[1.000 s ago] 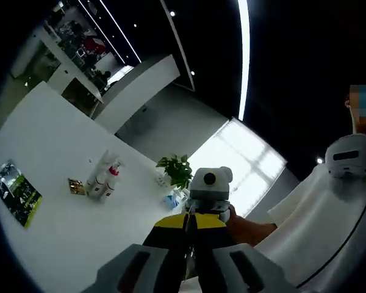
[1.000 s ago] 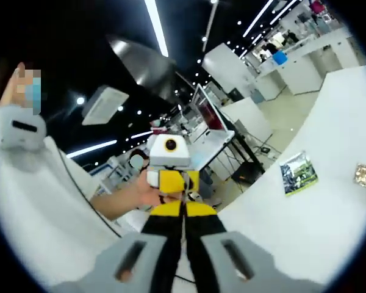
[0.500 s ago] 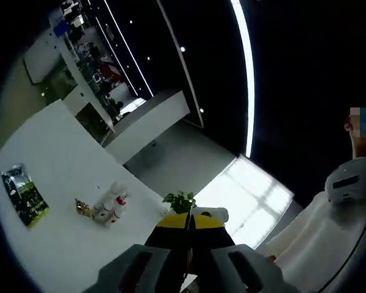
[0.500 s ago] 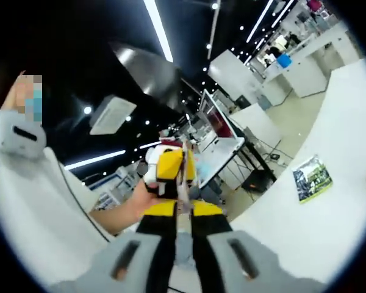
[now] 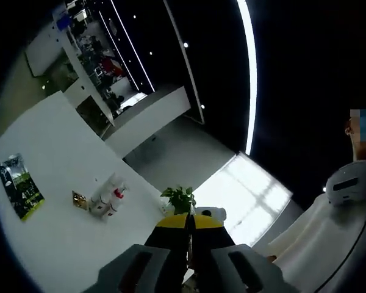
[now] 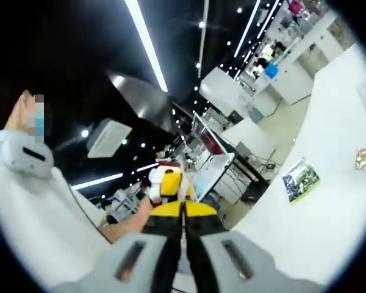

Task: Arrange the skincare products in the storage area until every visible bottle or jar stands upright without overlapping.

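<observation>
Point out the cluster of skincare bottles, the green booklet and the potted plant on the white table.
Skincare bottles [image 5: 107,198], left gripper view: on the white body of the middle bottle.
Green booklet [image 5: 19,185], left gripper view: centre of its cover.
Potted plant [image 5: 179,198], left gripper view: on its green leaves.

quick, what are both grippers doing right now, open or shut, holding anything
Left gripper: shut, nothing between its jaws.
Right gripper: shut, nothing between its jaws.

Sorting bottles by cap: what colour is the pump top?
Red, on a bottle; best in the left gripper view.
</observation>
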`<state>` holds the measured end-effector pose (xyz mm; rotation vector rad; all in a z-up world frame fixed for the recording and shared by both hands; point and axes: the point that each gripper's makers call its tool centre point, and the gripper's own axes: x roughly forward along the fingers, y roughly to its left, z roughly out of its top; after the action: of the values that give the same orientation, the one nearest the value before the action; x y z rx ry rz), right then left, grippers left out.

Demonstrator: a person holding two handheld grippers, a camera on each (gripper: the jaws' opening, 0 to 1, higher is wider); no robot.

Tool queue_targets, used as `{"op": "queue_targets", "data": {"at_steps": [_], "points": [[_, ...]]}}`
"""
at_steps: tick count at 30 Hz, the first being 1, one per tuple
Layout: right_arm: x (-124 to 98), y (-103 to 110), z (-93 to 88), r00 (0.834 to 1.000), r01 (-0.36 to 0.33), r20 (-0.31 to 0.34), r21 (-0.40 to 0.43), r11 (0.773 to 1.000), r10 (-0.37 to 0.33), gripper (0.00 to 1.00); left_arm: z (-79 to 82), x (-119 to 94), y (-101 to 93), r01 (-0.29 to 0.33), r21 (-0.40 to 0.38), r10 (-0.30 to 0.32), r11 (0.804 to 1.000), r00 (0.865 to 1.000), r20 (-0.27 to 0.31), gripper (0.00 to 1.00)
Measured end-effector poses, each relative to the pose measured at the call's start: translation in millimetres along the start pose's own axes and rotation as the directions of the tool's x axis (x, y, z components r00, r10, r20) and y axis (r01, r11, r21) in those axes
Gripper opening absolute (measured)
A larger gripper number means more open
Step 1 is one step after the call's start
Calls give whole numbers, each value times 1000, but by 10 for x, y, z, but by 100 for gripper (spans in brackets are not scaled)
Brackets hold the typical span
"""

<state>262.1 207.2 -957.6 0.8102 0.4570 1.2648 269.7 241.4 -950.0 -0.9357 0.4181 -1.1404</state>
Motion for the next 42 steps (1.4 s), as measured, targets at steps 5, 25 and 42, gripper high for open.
{"op": "queue_targets", "data": {"at_steps": [5,25,42], "points": [[-65,-27,109,1000,18,21,9,1000,-18,0,-122,29,19,-3,-2,3,1000,999,-45,0],[66,-89,193,998,65,17,-46,997,-64,8,-32,3,96,32,-80,-32,996,999,-5,0],[130,-176,141,986,74,145,87,993,-86,1,-105,87,127,48,-109,-44,993,998,34,0]]}}
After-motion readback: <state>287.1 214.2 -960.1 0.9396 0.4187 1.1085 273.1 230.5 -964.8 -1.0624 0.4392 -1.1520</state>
